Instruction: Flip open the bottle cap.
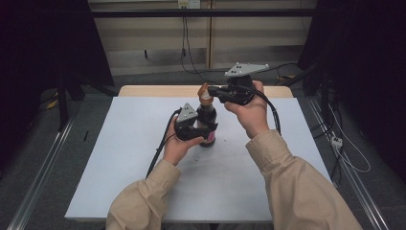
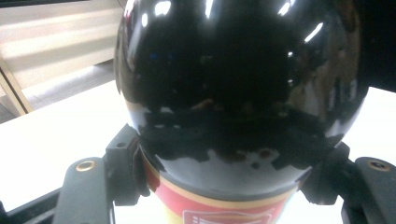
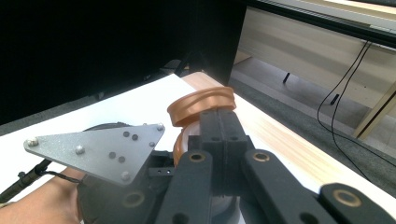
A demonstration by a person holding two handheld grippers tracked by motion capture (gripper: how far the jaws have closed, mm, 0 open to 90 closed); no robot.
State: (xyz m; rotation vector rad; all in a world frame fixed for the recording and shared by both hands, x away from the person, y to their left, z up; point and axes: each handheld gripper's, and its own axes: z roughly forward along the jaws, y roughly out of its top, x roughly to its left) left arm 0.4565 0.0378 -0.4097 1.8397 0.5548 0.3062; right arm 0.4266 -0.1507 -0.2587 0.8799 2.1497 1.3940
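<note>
The left gripper (image 1: pixel 203 129) squeezes the dark bottle (image 1: pixel 207 125), which stands mid-desk nearer the far edge. The right gripper (image 1: pixel 210 91) has its jaws pressed together on the flip-up cap (image 3: pixel 201 106). Pull too hard, and the bottle could tip and spill.

1. Dark bottle (image 1: pixel 208 125) upright on white table (image 1: pixel 143 158), body clamped by left gripper (image 1: pixel 194 128).
2. Right gripper (image 1: pixel 218 92), jaws closed together, lies level at the bottle's orange flip cap (image 1: pixel 205 92), above left gripper.
</note>
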